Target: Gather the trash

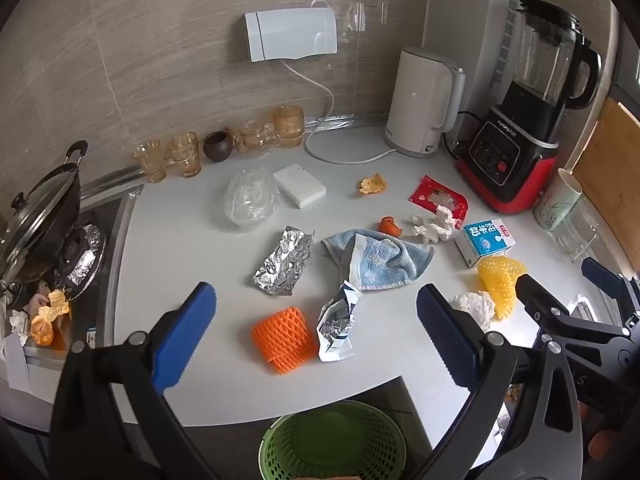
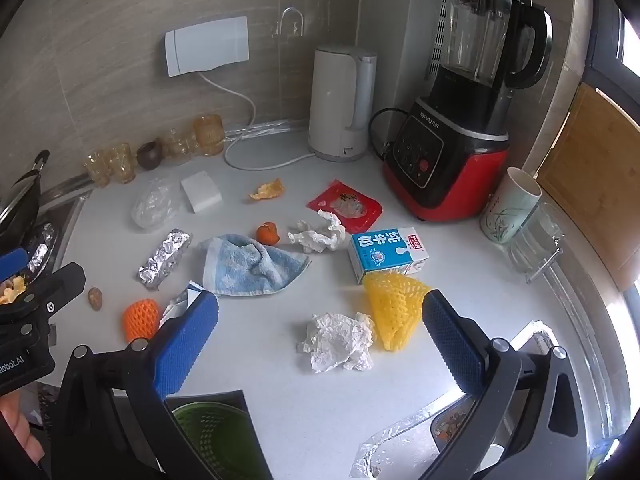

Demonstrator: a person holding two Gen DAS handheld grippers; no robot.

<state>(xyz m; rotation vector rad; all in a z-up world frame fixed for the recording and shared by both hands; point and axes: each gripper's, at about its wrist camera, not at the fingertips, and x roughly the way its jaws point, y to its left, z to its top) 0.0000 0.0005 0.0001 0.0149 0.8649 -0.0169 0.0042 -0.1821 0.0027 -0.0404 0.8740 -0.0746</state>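
Observation:
Trash lies across the white counter [image 1: 224, 368]. My left gripper [image 1: 316, 320] is open and empty above an orange foam net [image 1: 282, 338] and a crumpled foil wrapper [image 1: 338, 328]. A foil wad [image 1: 284, 262] and a blue towel [image 1: 380, 258] lie beyond. My right gripper [image 2: 320, 332] is open and empty above a crumpled white tissue [image 2: 340, 342], beside a yellow foam net [image 2: 394, 308]. A milk carton [image 2: 386, 254], a second tissue [image 2: 320, 232], a red packet [image 2: 346, 204] and orange peels [image 2: 267, 191] lie farther back. A green basket [image 1: 332, 442] stands below the counter's front edge.
A white kettle [image 1: 422, 102], a red and black blender [image 1: 520, 120] and a cup [image 2: 508, 204] stand at the back right. Amber glasses [image 1: 188, 154] line the wall. A stove with a lidded wok [image 1: 40, 216] is at the left. A foil tray [image 2: 420, 432] sits at the front right.

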